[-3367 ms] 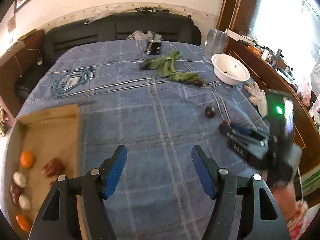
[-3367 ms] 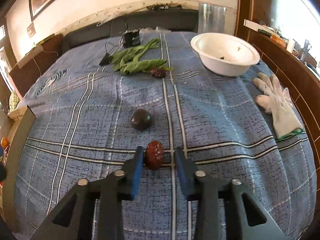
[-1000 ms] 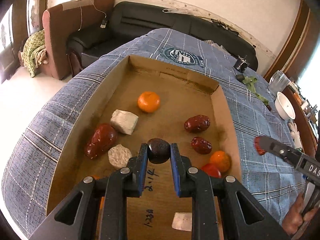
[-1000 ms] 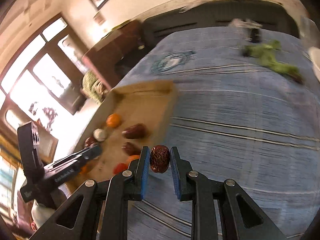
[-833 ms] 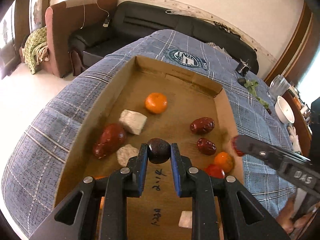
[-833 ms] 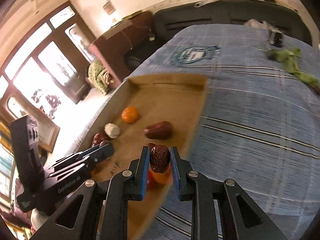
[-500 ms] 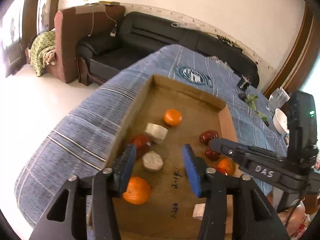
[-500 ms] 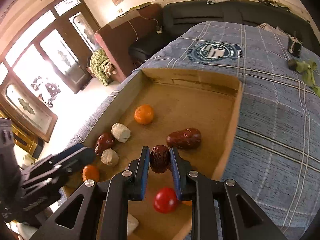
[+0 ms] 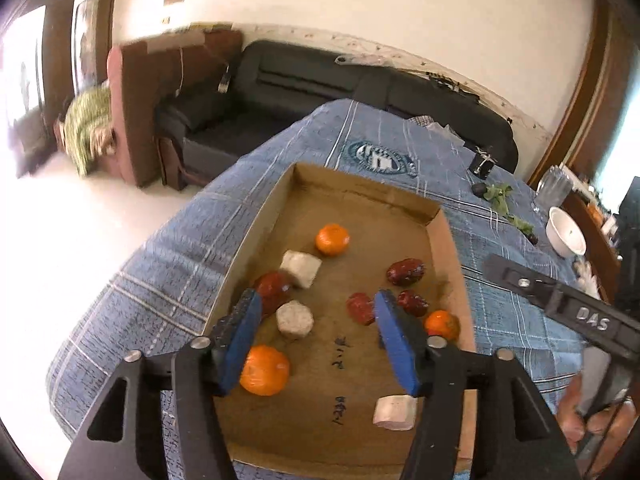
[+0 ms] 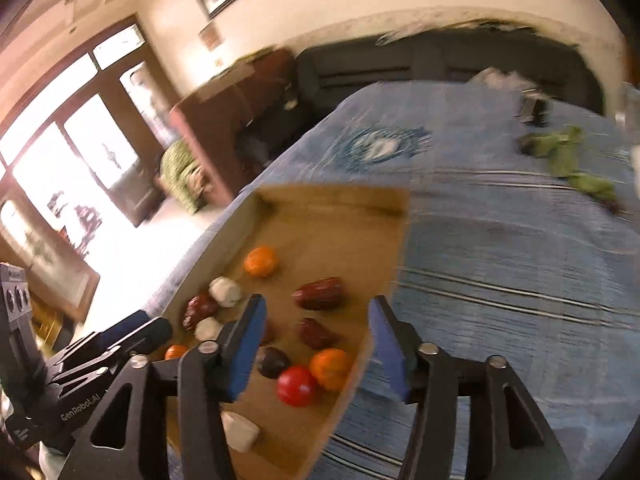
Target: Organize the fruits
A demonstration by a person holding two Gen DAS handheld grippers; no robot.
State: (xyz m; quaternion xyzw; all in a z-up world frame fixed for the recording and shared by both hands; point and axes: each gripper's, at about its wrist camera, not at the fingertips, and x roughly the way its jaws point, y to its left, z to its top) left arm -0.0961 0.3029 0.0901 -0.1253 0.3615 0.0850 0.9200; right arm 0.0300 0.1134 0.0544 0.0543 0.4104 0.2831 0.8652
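Cardboard tray (image 9: 256, 220) of fruit on blue plaid cloth (image 9: 168, 264), left hand-held gripper (image 9: 316, 328) and right hand-held gripper (image 10: 316, 336) both spread wide, empty, above it.

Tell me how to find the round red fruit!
Find the cardboard box on the blue cloth. Go to its near right edge, beside an orange. The tomato is the only smooth, bright red ball there; the other reds are dark and wrinkly.

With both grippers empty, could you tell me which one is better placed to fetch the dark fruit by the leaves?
Probably the right gripper: it hangs open over the box's edge nearest the leaves and dark fruit, while the left gripper is over the box's other side.
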